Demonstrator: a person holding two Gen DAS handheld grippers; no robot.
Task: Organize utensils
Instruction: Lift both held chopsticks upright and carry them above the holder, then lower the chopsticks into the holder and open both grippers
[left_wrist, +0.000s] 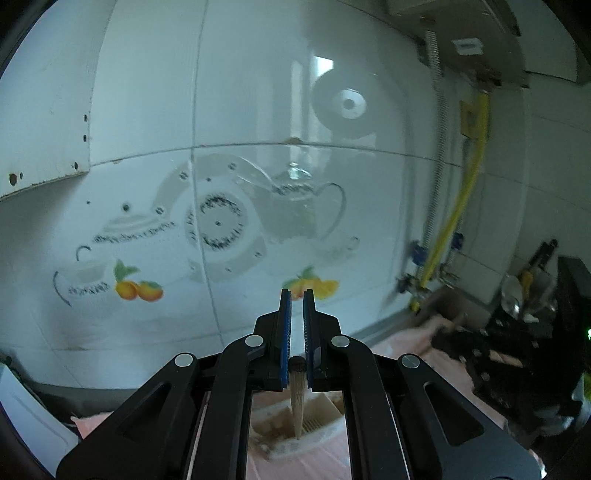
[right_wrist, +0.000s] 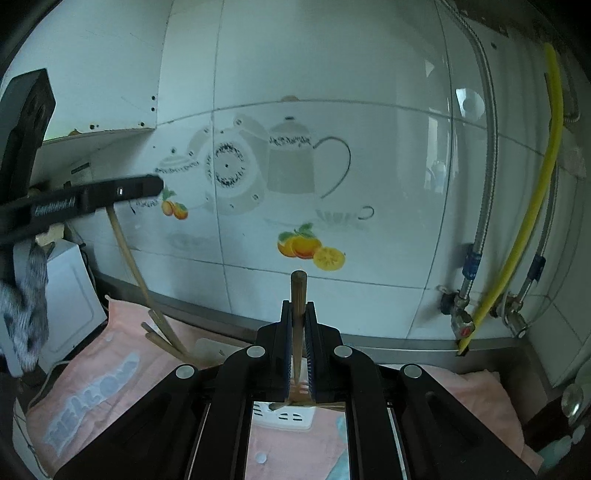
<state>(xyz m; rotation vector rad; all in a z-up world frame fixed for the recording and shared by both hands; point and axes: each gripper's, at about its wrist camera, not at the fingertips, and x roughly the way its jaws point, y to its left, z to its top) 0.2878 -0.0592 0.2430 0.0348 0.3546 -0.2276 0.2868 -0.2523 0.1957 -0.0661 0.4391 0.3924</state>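
Left tongs (left_wrist: 297, 295): clenched on a chopstick (left_wrist: 297, 398) hanging tip-down into a cream holder (left_wrist: 317, 424).
Right tongs (right_wrist: 297, 306): grasping an upright wooden chopstick (right_wrist: 298, 291).
Tabletop: pink cloth (right_wrist: 110, 369) beneath.

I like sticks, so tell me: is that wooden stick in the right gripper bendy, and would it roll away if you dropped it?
The chopstick looks like straight, thin wood, so probably stiff and light. Its end looks round, so it would likely roll on a hard surface, though the pink cloth below might slow it. The right gripper pinches it upright.
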